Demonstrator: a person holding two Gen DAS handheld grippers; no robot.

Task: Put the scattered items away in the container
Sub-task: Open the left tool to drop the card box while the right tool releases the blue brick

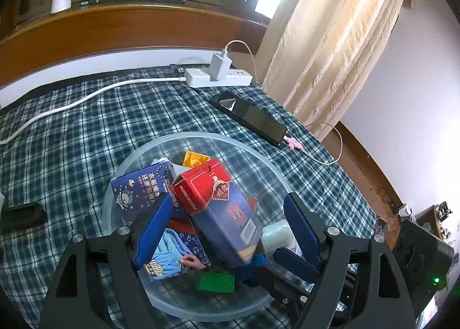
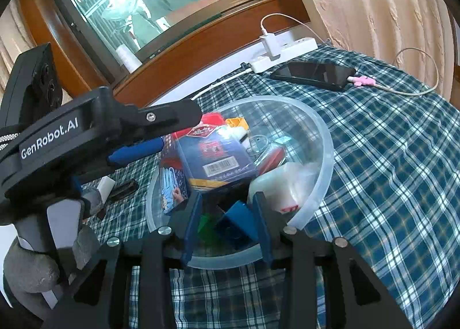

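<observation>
Both tongs — left tongs (image 1: 230,231) wide, right tongs (image 2: 227,214) slightly parted — grip nothing over the bowl (image 1: 267,165); light, stiff red-blue carton (image 1: 221,208) — pinch its flat sides.

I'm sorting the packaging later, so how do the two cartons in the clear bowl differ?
The red-topped carton lies uppermost, leaning across the pile, its barcode face showing in the right wrist view. The blue carton sits partly beneath it, printed with stars and a garment picture, and has no red top. Both are rectangular printed cartons lying tilted inside the clear bowl.
</observation>
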